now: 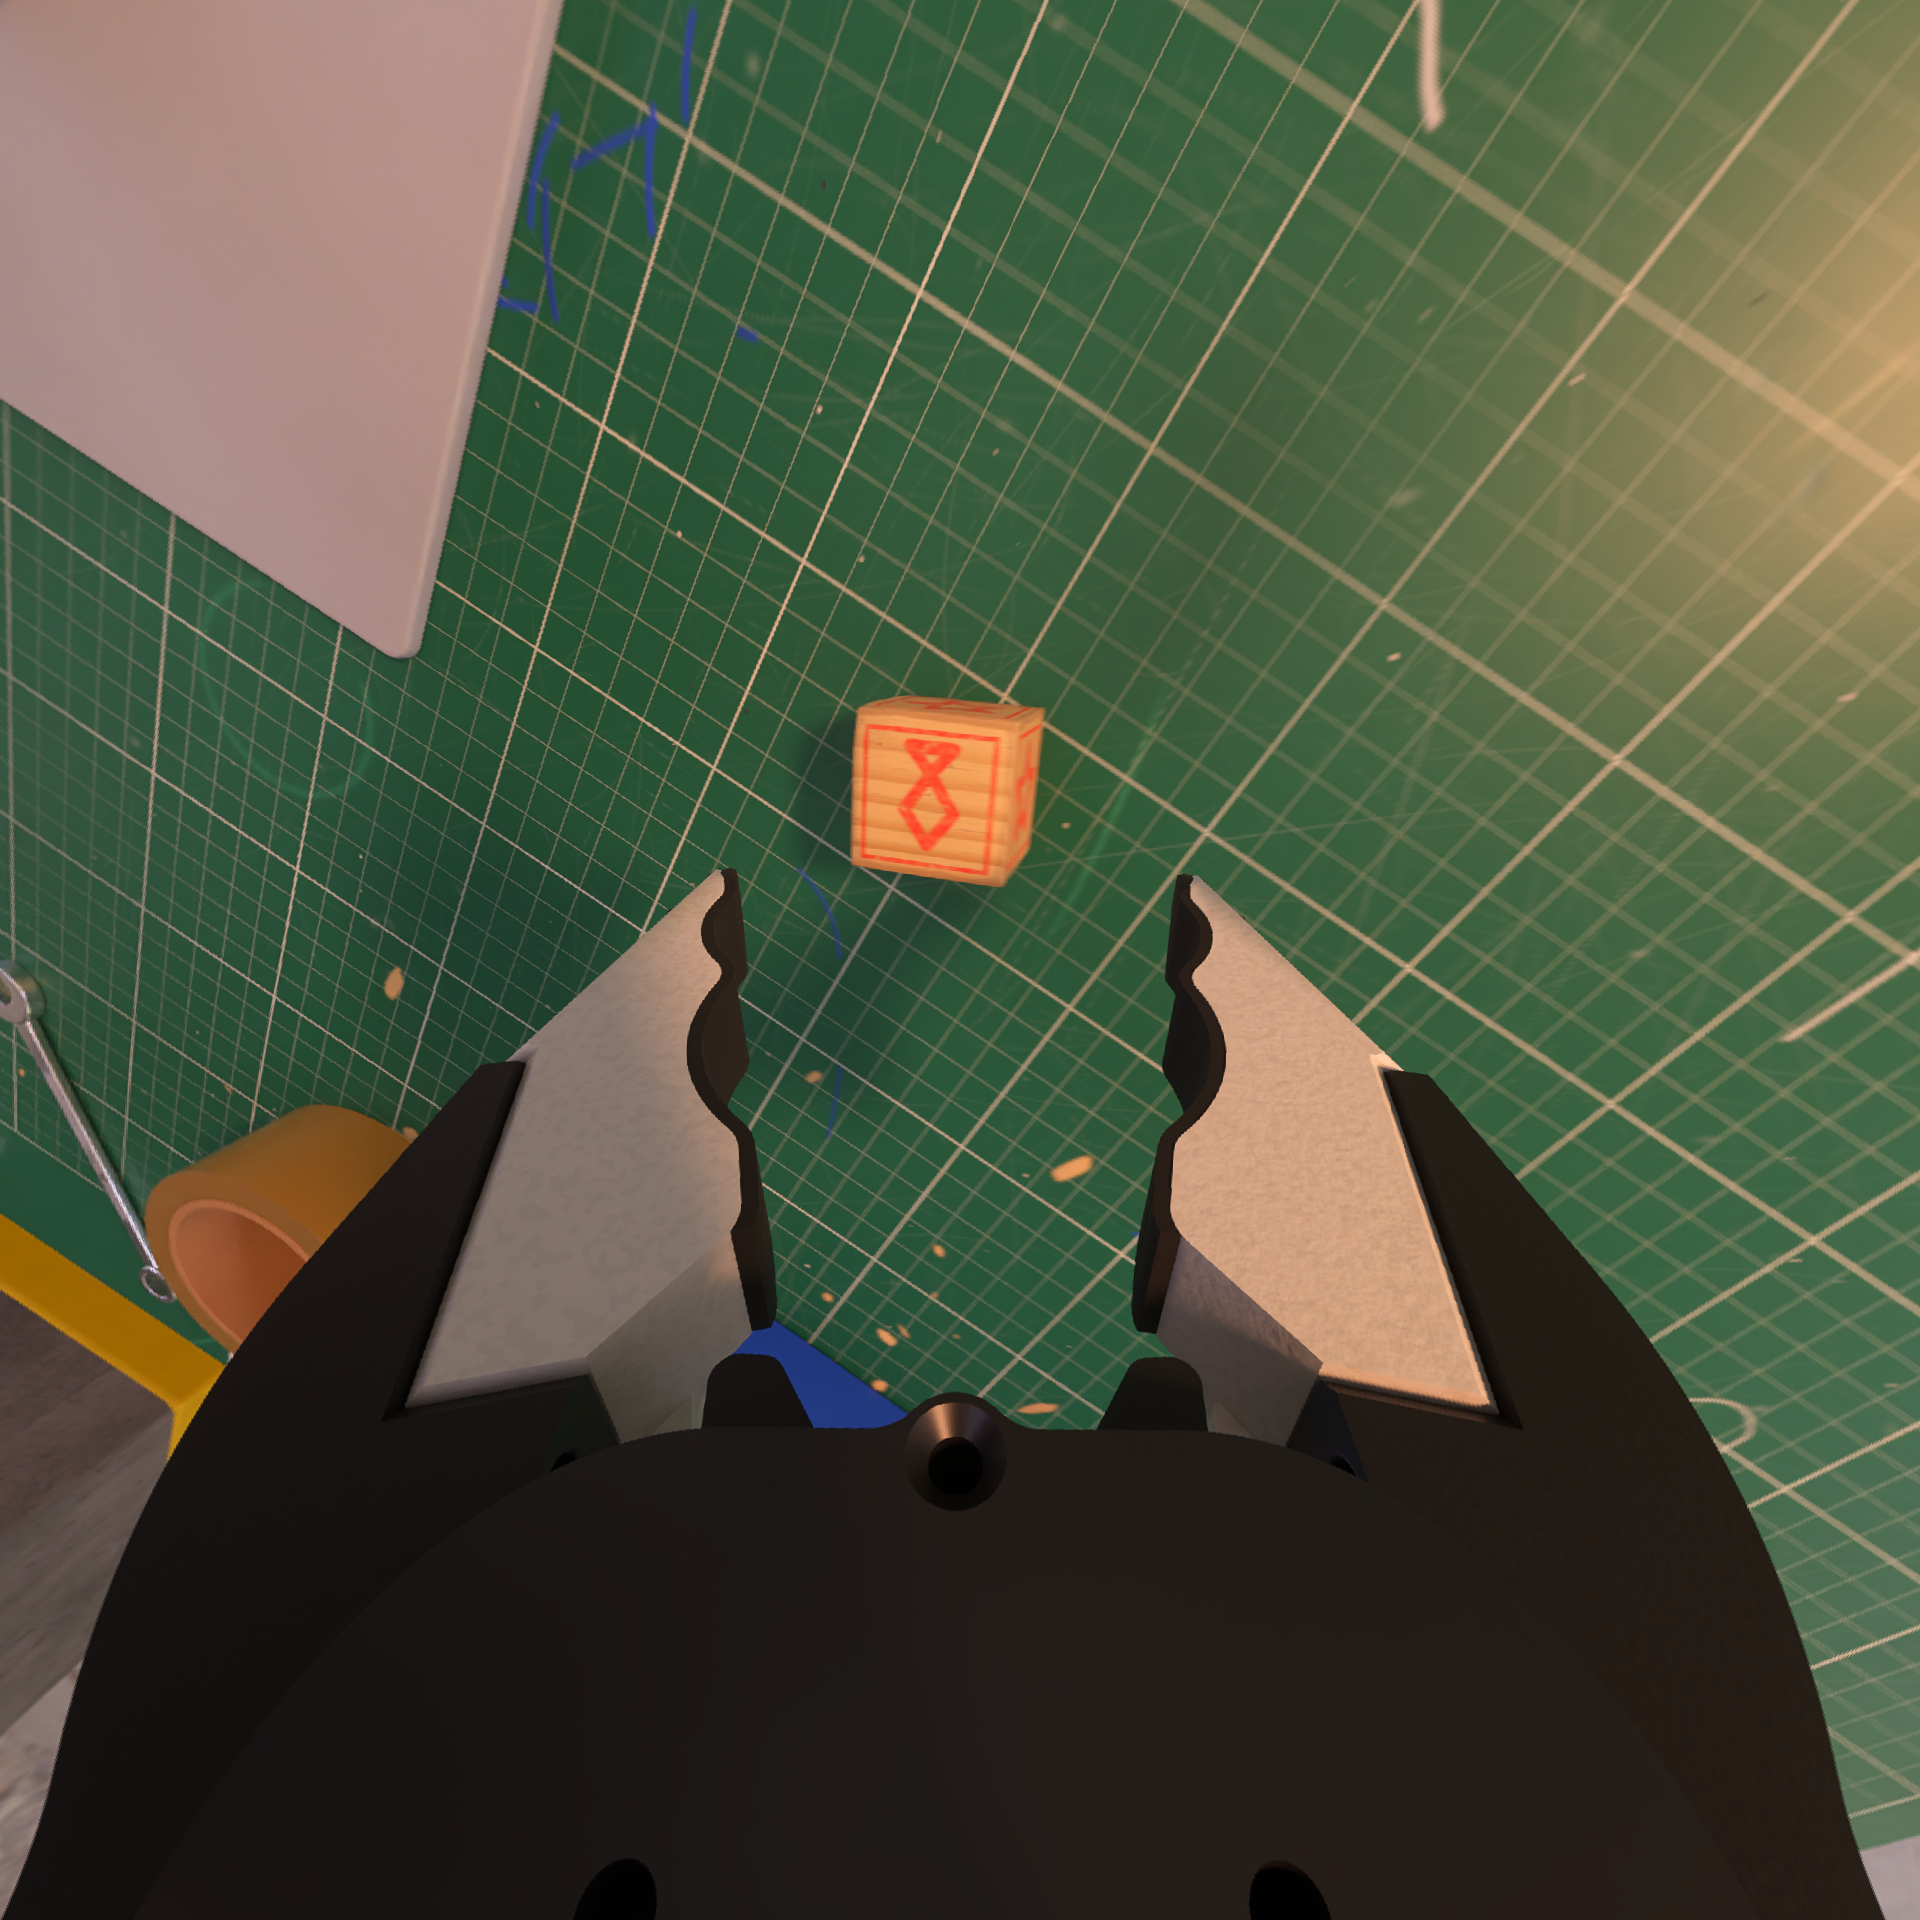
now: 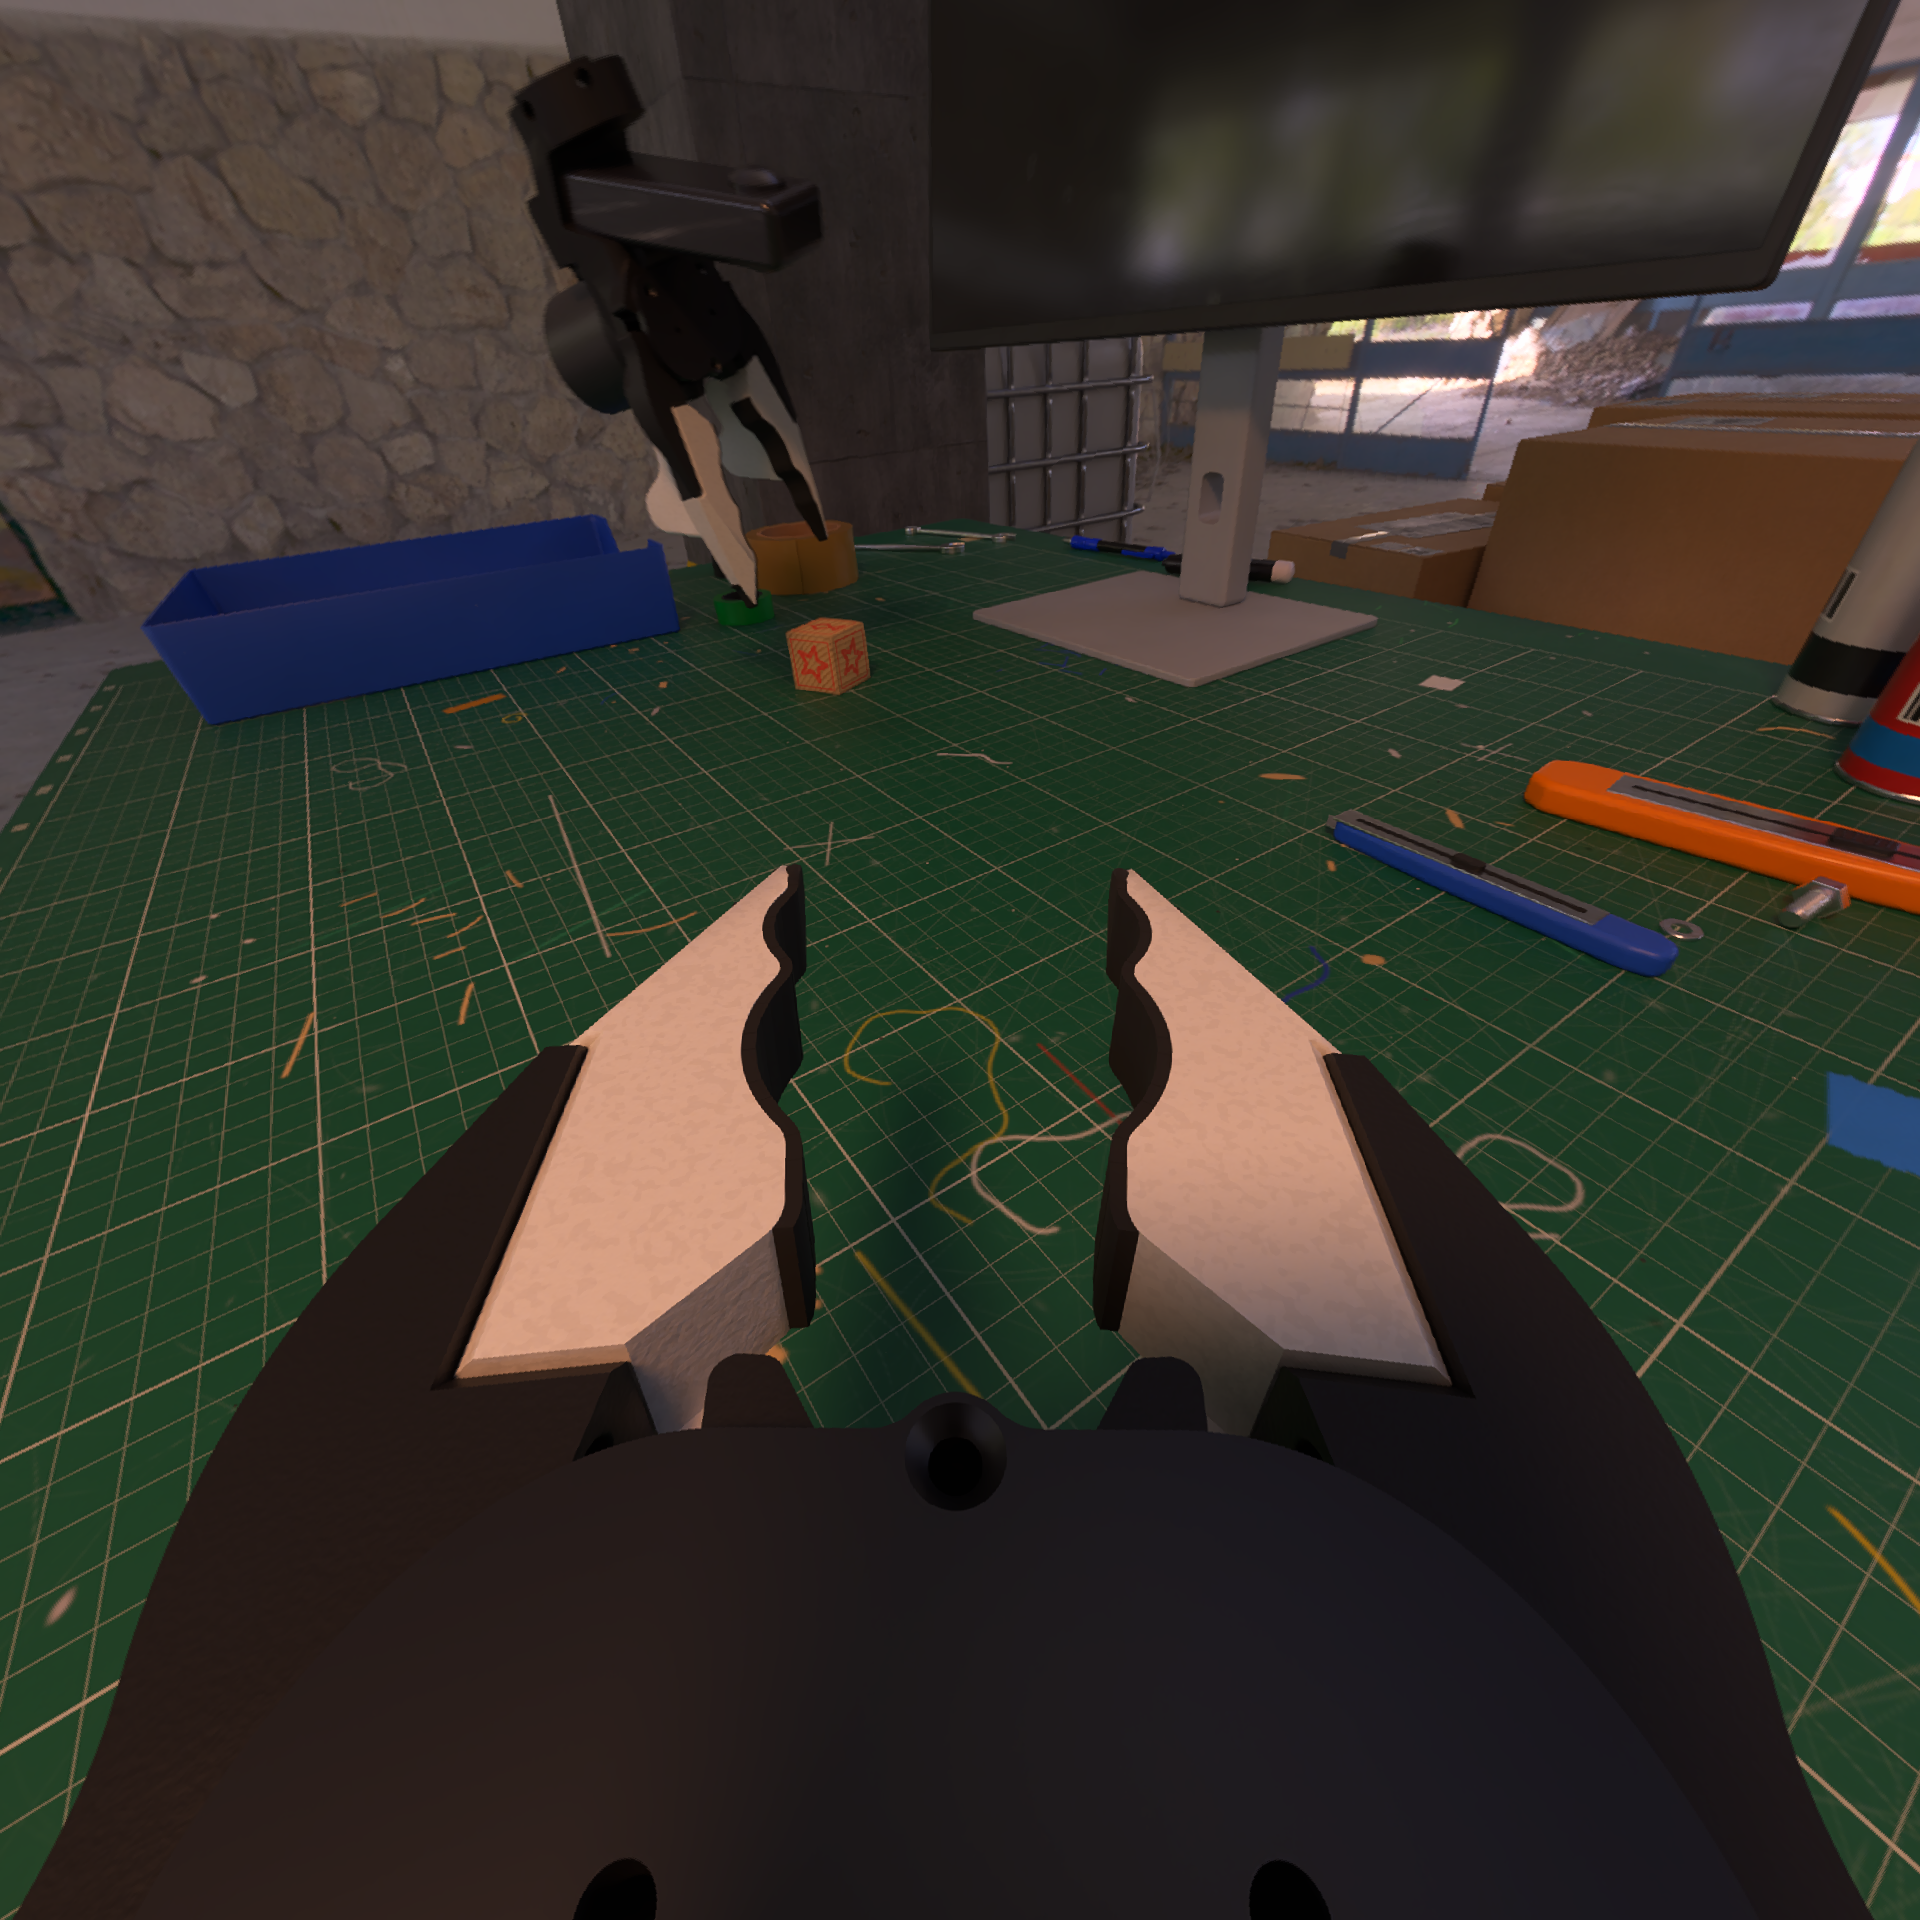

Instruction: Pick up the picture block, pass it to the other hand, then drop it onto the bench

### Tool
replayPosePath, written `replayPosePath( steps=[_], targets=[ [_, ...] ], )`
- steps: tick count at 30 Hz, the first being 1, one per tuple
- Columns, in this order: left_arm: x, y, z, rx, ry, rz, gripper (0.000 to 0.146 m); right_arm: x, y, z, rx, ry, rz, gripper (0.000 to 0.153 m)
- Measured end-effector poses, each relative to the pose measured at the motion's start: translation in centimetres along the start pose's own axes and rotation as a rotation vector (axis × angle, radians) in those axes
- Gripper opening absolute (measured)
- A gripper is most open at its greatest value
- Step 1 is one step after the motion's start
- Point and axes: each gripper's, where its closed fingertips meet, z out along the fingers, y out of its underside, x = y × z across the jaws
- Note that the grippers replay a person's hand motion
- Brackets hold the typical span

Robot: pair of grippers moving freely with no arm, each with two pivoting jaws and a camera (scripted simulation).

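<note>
**Left gripper poised above picture block; right gripper standing off**

The left gripper (image 1: 954, 883) is filling the near part of its own view, jaws spread wide and holding nothing. It is pointing almost straight down at the bench (image 1: 1455, 520), and the picture block (image 1: 943, 790) is lying just beyond its fingertips, roughly centred on the gap between them and slightly toward the left finger. The block is resting flat on the green mat and touching nothing. Being a cube, it is offering no long axis; its side faces are sitting nearly square to the jaw gap, so in my judgement a straight descent should bracket it.

The right gripper (image 2: 954, 883) is likewise spread and empty, hovering low over the near part of the tabletop, well apart from the block, which is lying toward the far edge. The left gripper is plainly the nearer.

Outward from the block: the monitor base (image 1: 239, 291) lies toward the far right corner, a tape roll (image 1: 260, 1205) near the far edge, and a blue bin (image 2: 416, 613) toward the far left corner.

The tape roll is partly hidden by the left gripper's body. The clearance between fingertips and block is not being shown clearly by either view.
</note>
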Motion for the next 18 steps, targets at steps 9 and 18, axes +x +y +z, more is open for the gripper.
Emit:
replayPosePath(
  steps=[9,18],
  targets=[
    [-0.3,0.8,4.1,-0.080,0.108,0.049,0.075,-0.5,0.1,0.1,-0.005,-0.031,-0.007,0.059],
    [0.2,0.8,1.7,0.004,0.140,-0.052,0.041,-0.6,0.1,0.2,-0.007,-0.031,-0.008,0.057]
  ],
)
